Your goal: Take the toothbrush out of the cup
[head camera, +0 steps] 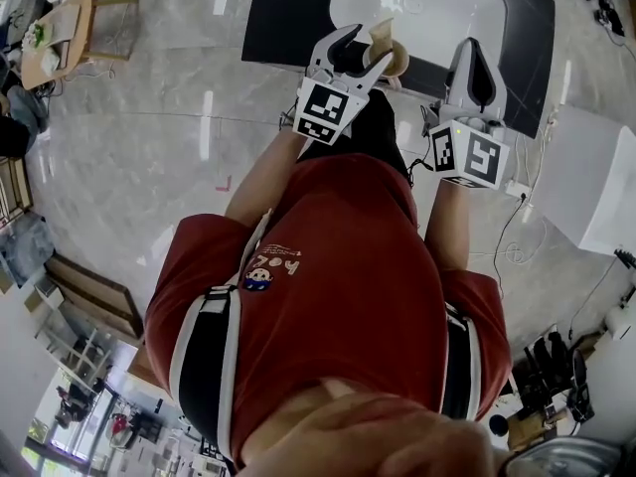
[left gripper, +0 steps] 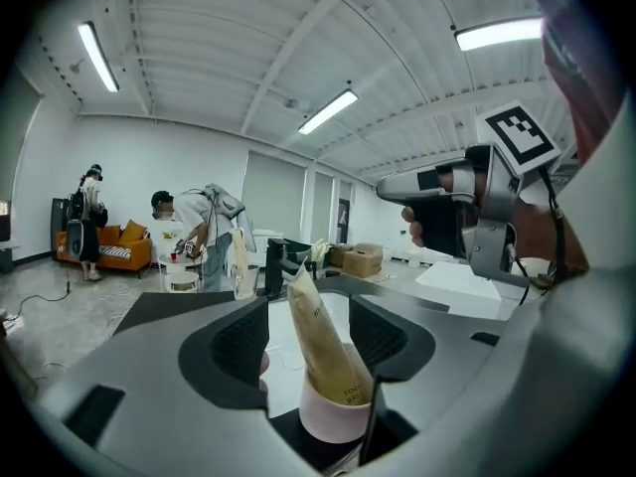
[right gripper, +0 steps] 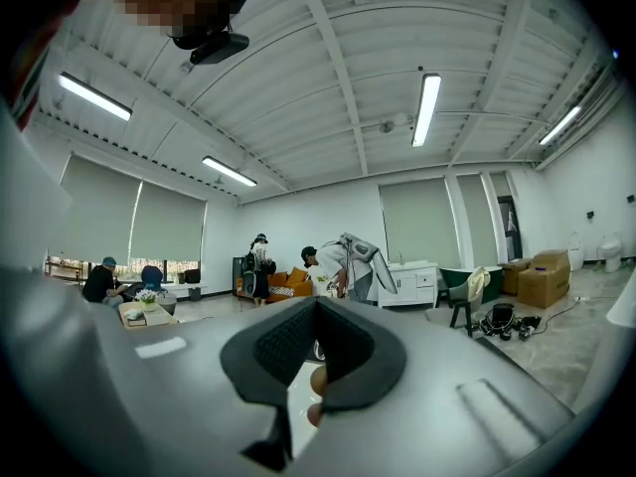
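A pale pink cup (left gripper: pixel 333 420) stands on the white table (head camera: pixel 437 8). A toothbrush in a beige paper wrapper (left gripper: pixel 320 306) sticks up out of it, leaning left. My left gripper (left gripper: pixel 310 344) is open, with one jaw on each side of the wrapper just above the cup's rim and neither pad pressing on it. From the head view, the left gripper (head camera: pixel 371 43) reaches toward the cup (head camera: pixel 396 64) and the wrapper (head camera: pixel 382 30). My right gripper (head camera: pixel 474 53) hovers to the right of the cup, shut with nothing in it. The right gripper (right gripper: pixel 316 341) shows its jaws closed together.
The table has a dark rim (head camera: pixel 278 18) around its white top. A white box (head camera: pixel 596 177) stands on the floor at the right, with a cable (head camera: pixel 512 232) beside it. Far behind, several people (left gripper: pixel 189 237) stand near an orange sofa (left gripper: pixel 124 246).
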`<act>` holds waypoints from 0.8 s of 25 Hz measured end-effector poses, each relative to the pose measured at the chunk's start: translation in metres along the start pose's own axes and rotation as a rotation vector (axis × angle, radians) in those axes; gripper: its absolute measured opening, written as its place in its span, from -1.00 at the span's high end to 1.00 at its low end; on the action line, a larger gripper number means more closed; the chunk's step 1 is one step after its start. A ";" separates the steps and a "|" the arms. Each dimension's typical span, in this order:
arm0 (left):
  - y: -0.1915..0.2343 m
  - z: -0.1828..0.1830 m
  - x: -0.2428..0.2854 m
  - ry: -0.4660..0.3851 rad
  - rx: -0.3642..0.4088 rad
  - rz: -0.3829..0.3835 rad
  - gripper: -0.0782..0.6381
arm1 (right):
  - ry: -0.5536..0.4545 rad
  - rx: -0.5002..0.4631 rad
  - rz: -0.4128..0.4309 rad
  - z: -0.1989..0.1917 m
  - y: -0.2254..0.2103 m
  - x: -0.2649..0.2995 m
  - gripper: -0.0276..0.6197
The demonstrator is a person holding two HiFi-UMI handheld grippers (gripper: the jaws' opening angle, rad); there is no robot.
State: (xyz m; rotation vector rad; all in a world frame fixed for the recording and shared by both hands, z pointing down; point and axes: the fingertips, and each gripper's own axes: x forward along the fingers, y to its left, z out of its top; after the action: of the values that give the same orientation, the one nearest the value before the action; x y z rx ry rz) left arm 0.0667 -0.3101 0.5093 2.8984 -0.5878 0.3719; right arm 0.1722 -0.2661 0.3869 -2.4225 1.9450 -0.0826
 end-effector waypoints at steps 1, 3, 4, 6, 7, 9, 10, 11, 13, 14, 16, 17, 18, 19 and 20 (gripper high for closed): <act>0.000 -0.003 0.002 0.007 -0.003 -0.003 0.12 | 0.003 0.004 0.001 -0.002 -0.001 0.003 0.88; 0.002 -0.009 0.006 0.018 -0.014 -0.013 0.12 | 0.012 0.015 0.008 -0.007 -0.004 0.012 0.88; 0.002 -0.010 0.008 0.018 -0.015 -0.022 0.12 | 0.017 0.021 0.012 -0.009 -0.006 0.016 0.88; -0.001 -0.011 0.011 0.016 -0.005 -0.046 0.12 | 0.024 0.030 0.017 -0.012 -0.010 0.024 0.89; -0.003 -0.011 0.012 0.017 0.002 -0.058 0.12 | 0.025 0.033 0.018 -0.012 -0.012 0.027 0.88; -0.005 -0.012 0.013 0.025 0.018 -0.075 0.17 | 0.027 0.042 0.018 -0.013 -0.014 0.033 0.89; -0.005 -0.013 0.014 0.030 0.025 -0.078 0.23 | 0.028 0.046 0.018 -0.013 -0.015 0.035 0.88; -0.003 -0.013 0.015 0.031 0.030 -0.077 0.30 | 0.030 0.048 0.017 -0.013 -0.015 0.038 0.88; 0.001 -0.012 0.016 0.026 0.031 -0.064 0.40 | 0.035 0.046 0.019 -0.015 -0.014 0.041 0.88; 0.002 -0.011 0.016 0.022 0.029 -0.058 0.43 | 0.037 0.044 0.021 -0.015 -0.014 0.042 0.88; 0.003 -0.009 0.017 0.014 0.028 -0.050 0.52 | 0.042 0.044 0.023 -0.017 -0.014 0.042 0.88; 0.003 -0.008 0.018 0.009 0.029 -0.050 0.55 | 0.044 0.043 0.023 -0.018 -0.014 0.042 0.88; 0.001 -0.007 0.017 0.004 0.028 -0.051 0.58 | 0.045 0.042 0.022 -0.018 -0.014 0.041 0.88; 0.000 -0.006 0.017 -0.003 0.028 -0.052 0.60 | 0.043 0.041 0.021 -0.018 -0.014 0.039 0.88; -0.001 -0.005 0.017 -0.012 0.027 -0.051 0.62 | 0.041 0.039 0.019 -0.017 -0.014 0.038 0.88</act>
State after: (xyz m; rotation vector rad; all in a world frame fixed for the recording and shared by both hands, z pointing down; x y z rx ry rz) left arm 0.0812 -0.3141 0.5184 2.9366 -0.5134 0.3590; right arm 0.1933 -0.2999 0.4060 -2.3961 1.9638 -0.1700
